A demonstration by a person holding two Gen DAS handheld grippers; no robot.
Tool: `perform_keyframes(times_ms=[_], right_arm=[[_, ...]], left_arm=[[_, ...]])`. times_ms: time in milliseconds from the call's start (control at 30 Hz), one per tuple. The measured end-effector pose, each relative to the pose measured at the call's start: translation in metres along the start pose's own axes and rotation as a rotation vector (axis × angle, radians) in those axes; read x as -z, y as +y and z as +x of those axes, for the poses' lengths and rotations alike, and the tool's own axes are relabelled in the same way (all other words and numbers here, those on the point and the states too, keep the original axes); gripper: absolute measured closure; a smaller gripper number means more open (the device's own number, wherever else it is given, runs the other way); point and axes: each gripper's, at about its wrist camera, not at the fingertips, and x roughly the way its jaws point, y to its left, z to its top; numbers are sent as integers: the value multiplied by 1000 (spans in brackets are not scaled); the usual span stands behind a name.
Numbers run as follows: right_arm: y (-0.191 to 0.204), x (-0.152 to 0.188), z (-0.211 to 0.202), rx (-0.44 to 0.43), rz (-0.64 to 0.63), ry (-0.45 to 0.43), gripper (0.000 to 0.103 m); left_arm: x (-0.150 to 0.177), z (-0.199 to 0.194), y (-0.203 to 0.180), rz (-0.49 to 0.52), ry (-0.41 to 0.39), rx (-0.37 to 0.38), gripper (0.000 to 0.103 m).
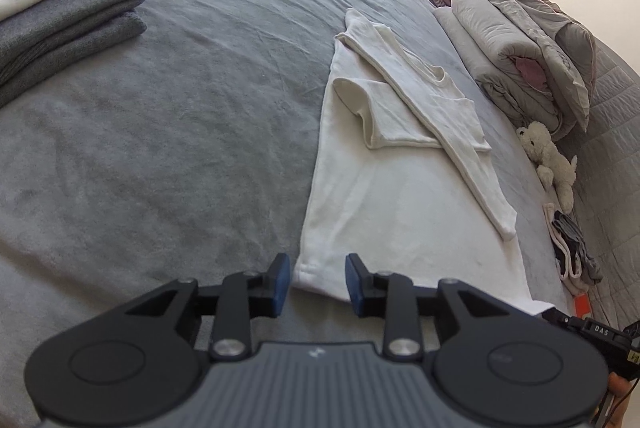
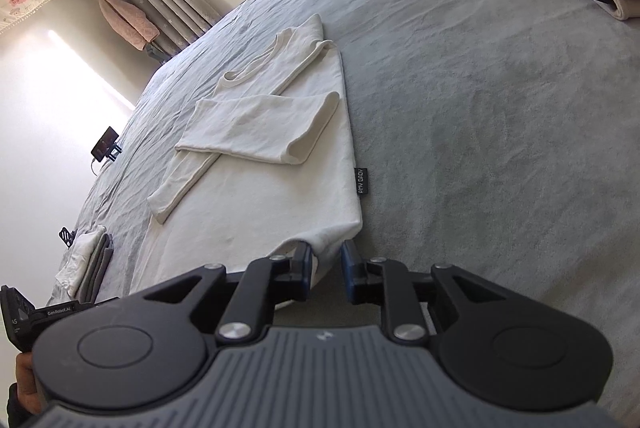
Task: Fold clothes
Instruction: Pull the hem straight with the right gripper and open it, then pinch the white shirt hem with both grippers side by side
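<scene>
A white long-sleeved shirt (image 1: 400, 187) was seen laid flat on the grey bed (image 1: 180, 127), its sides and both sleeves folded in over the body so that the sleeves crossed near the collar. The left claw (image 1: 318, 282) was held at the shirt's near hem, its blue pads (image 1: 282, 280) spread apart with one hem corner lying between them but not pressed by either. The right claw (image 2: 326, 270) was placed at the other hem corner (image 2: 320, 248); its jaws were parted by a narrow gap, the cloth lying against the left pad, and no firm pinch could be made out. A black label (image 2: 361, 180) was seen at the shirt's side edge. A stack of folded grey and white garments (image 1: 60, 7) was seen at the far left of the bed, well apart from the shirt. Rolled bedding (image 1: 520, 59) and a white plush toy (image 1: 548, 159) were seen along the bed's far side.
</scene>
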Motion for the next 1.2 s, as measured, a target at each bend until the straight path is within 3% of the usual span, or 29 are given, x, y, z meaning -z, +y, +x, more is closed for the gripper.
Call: perform_keyframes(times_ms=[467, 500, 567, 900, 1000, 1133, 1200], right_arm=[[-2, -5, -9, -46, 4, -44, 79], [-2, -6, -12, -51, 4, -55, 78], [-2, -7, -14, -44, 3, -66, 62], [1, 4, 10, 17, -25, 49, 61], [5, 8, 13, 17, -58, 56, 61], [10, 10, 14, 27, -99, 53, 81], [9, 9, 14, 32, -98, 51, 82]], left_arm=[[3, 6, -7, 57, -20, -34, 68], [3, 6, -6, 55, -20, -34, 68], [3, 6, -6, 52, -19, -33, 68], [3, 7, -8, 60, -22, -41, 68], [4, 7, -8, 60, -23, -42, 68], [4, 7, -9, 61, -24, -43, 68], [4, 7, -9, 61, -24, -44, 68]])
